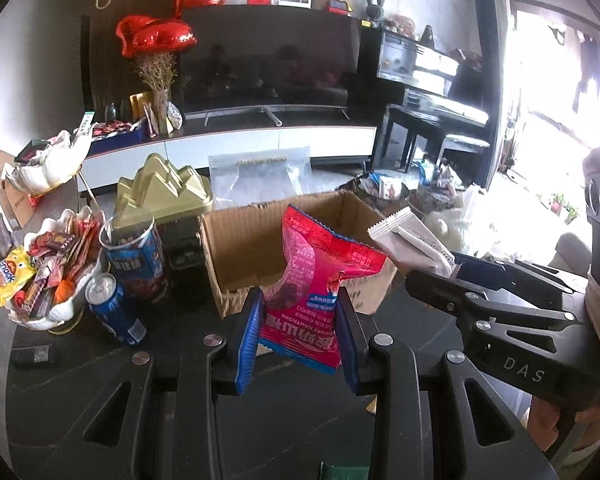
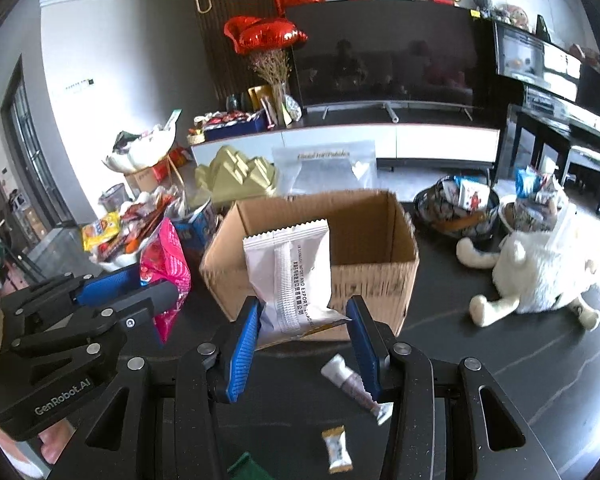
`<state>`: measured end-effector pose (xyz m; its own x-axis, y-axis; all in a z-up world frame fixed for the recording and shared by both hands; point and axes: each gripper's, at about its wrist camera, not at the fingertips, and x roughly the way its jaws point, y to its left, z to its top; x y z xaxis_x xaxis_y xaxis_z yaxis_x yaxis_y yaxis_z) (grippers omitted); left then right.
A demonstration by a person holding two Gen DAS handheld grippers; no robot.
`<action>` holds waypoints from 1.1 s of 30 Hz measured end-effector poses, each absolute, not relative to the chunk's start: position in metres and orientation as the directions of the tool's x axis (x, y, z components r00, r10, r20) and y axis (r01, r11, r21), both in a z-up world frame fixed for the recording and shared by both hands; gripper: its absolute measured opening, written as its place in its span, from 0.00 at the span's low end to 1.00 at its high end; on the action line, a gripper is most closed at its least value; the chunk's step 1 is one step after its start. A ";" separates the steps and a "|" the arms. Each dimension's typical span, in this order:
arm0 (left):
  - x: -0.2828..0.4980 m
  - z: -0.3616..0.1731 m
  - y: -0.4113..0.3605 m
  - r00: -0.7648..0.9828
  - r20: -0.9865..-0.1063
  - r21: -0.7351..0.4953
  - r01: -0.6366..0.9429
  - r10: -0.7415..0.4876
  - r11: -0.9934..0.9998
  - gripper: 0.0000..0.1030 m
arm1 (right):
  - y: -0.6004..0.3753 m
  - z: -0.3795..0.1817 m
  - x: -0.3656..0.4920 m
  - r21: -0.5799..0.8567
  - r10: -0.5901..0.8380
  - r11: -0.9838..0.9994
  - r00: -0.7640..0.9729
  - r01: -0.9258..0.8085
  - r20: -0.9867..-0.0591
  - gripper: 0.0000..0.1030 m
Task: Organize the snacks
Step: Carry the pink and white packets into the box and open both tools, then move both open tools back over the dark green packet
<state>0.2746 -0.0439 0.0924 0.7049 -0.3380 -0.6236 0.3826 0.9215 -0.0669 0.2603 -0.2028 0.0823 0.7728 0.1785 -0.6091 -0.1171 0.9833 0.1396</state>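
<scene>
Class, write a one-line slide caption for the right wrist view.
Right gripper holds a white snack packet before the open cardboard box; left gripper alongside grips a red packet.

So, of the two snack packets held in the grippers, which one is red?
The red packet in the left gripper. The right gripper holds a white packet with small black print.

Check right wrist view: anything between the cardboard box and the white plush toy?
Nothing: only bare dark tabletop separates the cardboard box from the white plush toy, shown in the right wrist view.
</scene>
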 end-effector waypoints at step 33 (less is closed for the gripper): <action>0.367 0.082 -0.056 0.707 -0.679 -0.020 0.252 -0.199 0.967 0.56 | -0.224 0.068 0.362 0.073 0.097 0.995 0.752 -0.065 -0.652 0.55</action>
<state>0.3671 -0.0563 0.0817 0.7071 -0.1986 -0.6786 0.2524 0.9674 -0.0201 0.3623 -0.2243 0.0680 0.7521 0.0970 -0.6519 -0.0651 0.9952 0.0730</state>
